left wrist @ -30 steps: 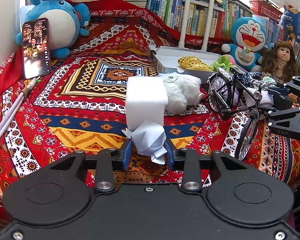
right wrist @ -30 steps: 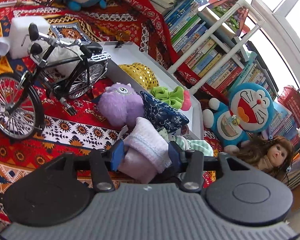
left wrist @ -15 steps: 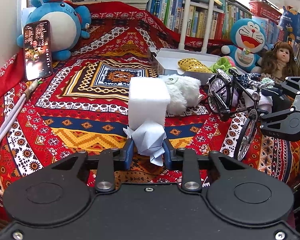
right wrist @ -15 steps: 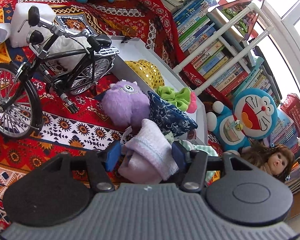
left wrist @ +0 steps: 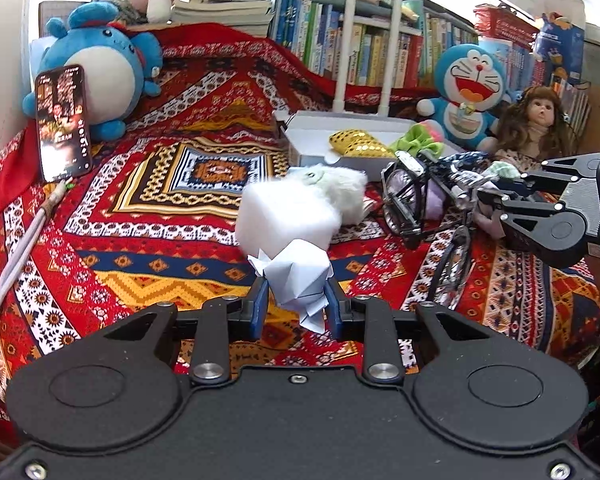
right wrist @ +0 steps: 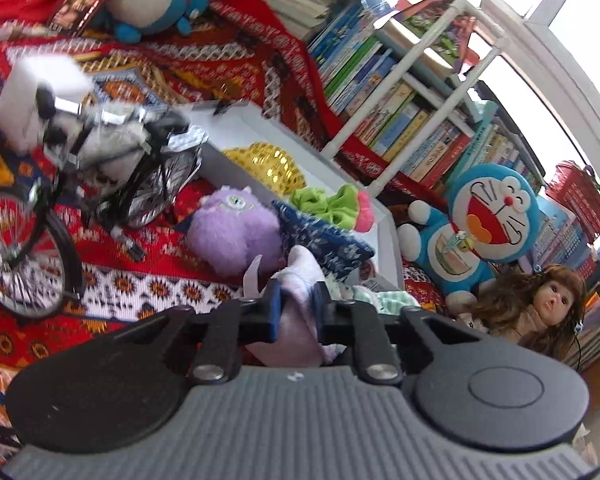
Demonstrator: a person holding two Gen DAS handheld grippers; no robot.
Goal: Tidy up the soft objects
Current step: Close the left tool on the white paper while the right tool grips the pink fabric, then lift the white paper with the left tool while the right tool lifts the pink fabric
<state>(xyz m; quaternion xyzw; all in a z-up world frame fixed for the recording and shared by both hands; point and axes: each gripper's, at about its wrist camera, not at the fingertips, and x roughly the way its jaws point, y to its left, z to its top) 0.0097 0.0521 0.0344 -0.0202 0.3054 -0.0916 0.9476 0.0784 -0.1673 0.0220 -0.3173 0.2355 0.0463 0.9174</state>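
Right gripper [right wrist: 298, 306] squeezing pale purple cloth [right wrist: 300, 276], cloth standing up, tip toward white tray [right wrist: 388, 236], left gripper [left wrist: 298, 306] pinching white folded paper [left wrist: 296, 276], purple plush [right wrist: 232, 236] seen only from right.

Left gripper [left wrist: 296, 304] is sitting at 6 o'clock in the left wrist view, pointing toward 12 and angled downward. Its blue pads [left wrist: 258, 302] are pressing on a crumpled white paper piece [left wrist: 296, 276] from both sides.

Right gripper [right wrist: 298, 304] is likewise pointing toward 12 and tilting down. Its jaws are clamping tight on a pale lilac cloth [right wrist: 300, 312], which is bunching between them. From the left wrist view, this gripper is reaching in at 3 o'clock.
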